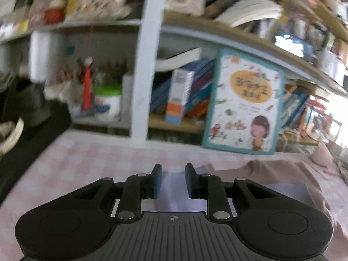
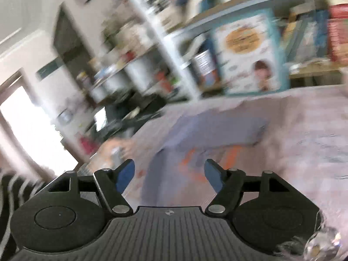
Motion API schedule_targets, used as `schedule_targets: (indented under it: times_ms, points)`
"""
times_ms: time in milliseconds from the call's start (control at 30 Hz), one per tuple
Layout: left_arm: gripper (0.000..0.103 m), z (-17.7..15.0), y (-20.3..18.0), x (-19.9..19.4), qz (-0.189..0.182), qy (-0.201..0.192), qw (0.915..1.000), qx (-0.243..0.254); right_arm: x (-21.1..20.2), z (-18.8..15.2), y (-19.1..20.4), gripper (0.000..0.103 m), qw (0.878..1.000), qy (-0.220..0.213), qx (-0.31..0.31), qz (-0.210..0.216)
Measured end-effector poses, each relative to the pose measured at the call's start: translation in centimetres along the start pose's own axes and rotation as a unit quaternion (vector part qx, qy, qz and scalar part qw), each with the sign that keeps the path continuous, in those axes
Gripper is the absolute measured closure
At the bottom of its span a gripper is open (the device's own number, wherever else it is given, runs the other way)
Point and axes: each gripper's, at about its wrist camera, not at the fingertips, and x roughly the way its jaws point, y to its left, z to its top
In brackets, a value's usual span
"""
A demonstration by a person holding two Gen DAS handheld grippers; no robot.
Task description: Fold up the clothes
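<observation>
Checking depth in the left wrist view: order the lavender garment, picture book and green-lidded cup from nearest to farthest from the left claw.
1. Lavender garment, on the table under the left claw.
2. Picture book, ahead right, leaning on the shelf.
3. Green-lidded cup, ahead left, inside the shelf.

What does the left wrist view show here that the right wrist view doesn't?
Left wrist only: a white cup with a green lid on the shelf.
Right wrist only: orange markings on the lavender garment, and a bright doorway.
Both: the picture book against the shelf, the lavender garment on the pink checked cloth, each view's own gripper open, left gripper, right gripper.
</observation>
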Motion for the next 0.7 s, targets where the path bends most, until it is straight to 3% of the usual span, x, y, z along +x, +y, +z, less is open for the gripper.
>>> schedule_targets:
  times_ms: [67,133,233,300,433,533,567,600,700]
  points:
    - [0.072,0.0,-1.5,-0.2,-0.017,0.003,0.9994,0.029,-0.1,0.7,-1.8,0.034,0.998,-0.022,0.008,-0.050]
    - [0.071,-0.8,-4.5,0.3,-0.056,0.024,0.9958,0.068,1.7,0.8,-3.1,0.034,0.991,-0.011,-0.012,-0.129]
    - [0.069,-2.9,-9.5,1.6,-0.099,0.053,0.9847,0.133,5.9,0.1,-5.8,0.041,0.981,0.024,-0.009,-0.193]
    - [0.069,-4.6,-13.1,2.3,-0.114,0.064,0.9736,0.188,8.6,-0.4,-7.7,0.056,0.980,0.037,0.010,-0.193]
    - [0.069,-6.7,-18.6,3.5,-0.145,0.068,0.9505,0.266,11.7,-1.0,-9.8,0.056,0.975,0.039,0.016,-0.219]
    - [0.069,-7.3,-21.3,4.8,-0.152,0.073,0.9395,0.298,12.9,-1.4,-10.7,0.056,0.976,0.036,0.017,-0.216]
    - [0.069,-7.4,-22.0,5.2,-0.151,0.075,0.9364,0.308,13.2,-1.5,-11.0,0.062,0.975,0.035,0.022,-0.217]
    - [0.069,-7.6,-22.8,5.5,-0.151,0.076,0.9329,0.318,13.5,-1.7,-11.4,0.075,0.975,0.034,0.027,-0.220]
    - [0.064,-8.2,-24.8,6.4,-0.150,0.078,0.9202,0.353,13.5,-2.1,-11.4,0.086,0.974,0.023,0.030,-0.225]
